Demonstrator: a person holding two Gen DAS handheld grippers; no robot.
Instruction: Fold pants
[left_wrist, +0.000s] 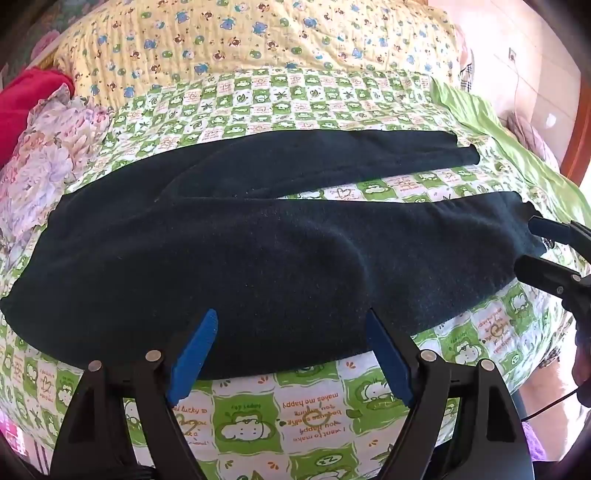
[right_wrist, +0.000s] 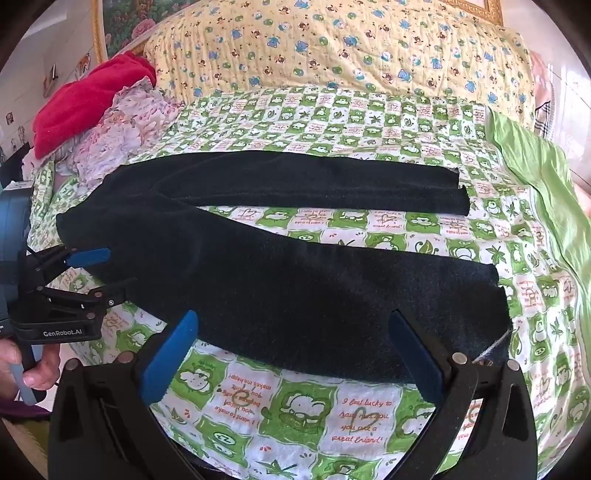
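Dark navy pants (left_wrist: 236, 251) lie flat on the bed, waist at the left, both legs spread toward the right. They also show in the right wrist view (right_wrist: 280, 288). My left gripper (left_wrist: 291, 325) is open with its blue fingers over the near edge of the near leg, by the thigh. My right gripper (right_wrist: 291, 325) is open over the near leg close to its cuff (right_wrist: 495, 295). Each gripper shows in the other's view: the right one (left_wrist: 535, 247) at the cuff, the left one (right_wrist: 99, 269) near the waist. Neither holds cloth.
A green and white checked sheet (left_wrist: 295, 413) covers the bed. A yellow printed quilt (left_wrist: 258, 40) lies at the back. A floral cloth (right_wrist: 122, 129) and a red cloth (right_wrist: 85, 107) are piled at the left. A plain green cloth (right_wrist: 543, 184) lies at the right edge.
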